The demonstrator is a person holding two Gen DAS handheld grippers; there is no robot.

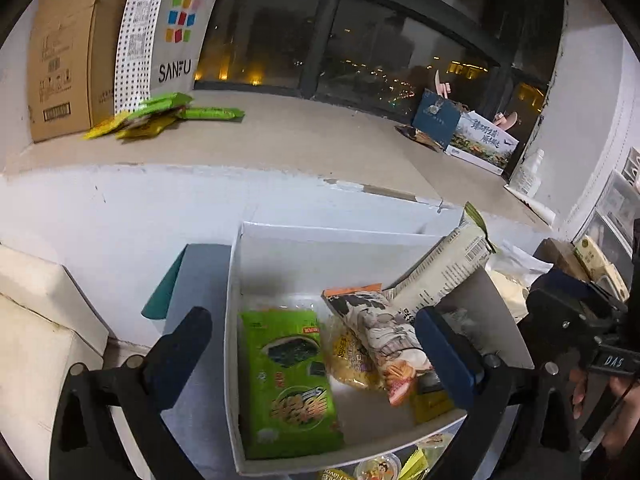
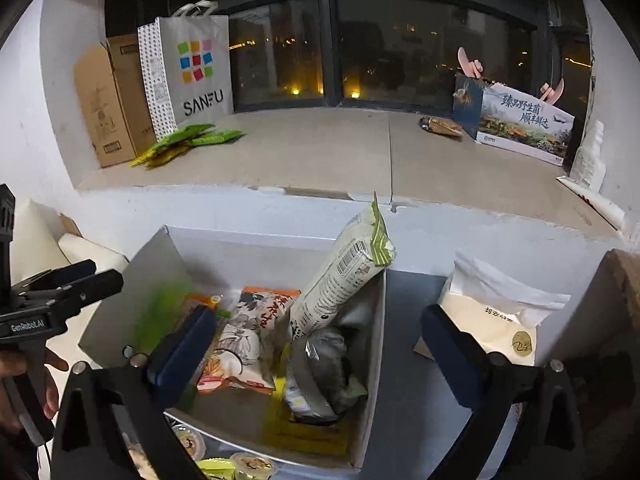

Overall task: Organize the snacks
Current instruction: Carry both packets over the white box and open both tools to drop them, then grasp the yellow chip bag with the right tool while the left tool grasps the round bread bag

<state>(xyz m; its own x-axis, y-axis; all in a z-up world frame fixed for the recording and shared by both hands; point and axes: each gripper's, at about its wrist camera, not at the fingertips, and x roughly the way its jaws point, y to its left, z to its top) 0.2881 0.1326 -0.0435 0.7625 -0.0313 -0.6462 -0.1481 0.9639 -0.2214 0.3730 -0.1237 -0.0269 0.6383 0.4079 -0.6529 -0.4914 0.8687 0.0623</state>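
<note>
1. The left gripper (image 1: 316,344) hangs wide open over the white box (image 1: 340,232) and holds nothing; the box's left wall runs between its 2 fingers, so the left finger is outside the box and the right finger above the packets.
2. The right gripper (image 2: 320,340) is also spread wide and empty, its left finger over the box's contents and its right finger outside the right wall, just in front of a cream bag (image 2: 492,320).
3. Between the left gripper's fingers a green seaweed packet (image 1: 288,376) lies flat on the box floor, which probably saves room for more.
4. Ahead of the right gripper a tall pale packet (image 2: 344,276) leans on the right wall, likely because it is too long to lie down.
5. An illustrated packet (image 2: 248,332) rests in the middle.
6. Below both grippers, small cups (image 2: 252,464) sit outside the box's near edge, seemingly not yet sorted.
7. Far ahead, green packets (image 2: 188,140) lie on the windowsill (image 2: 320,148).
</note>
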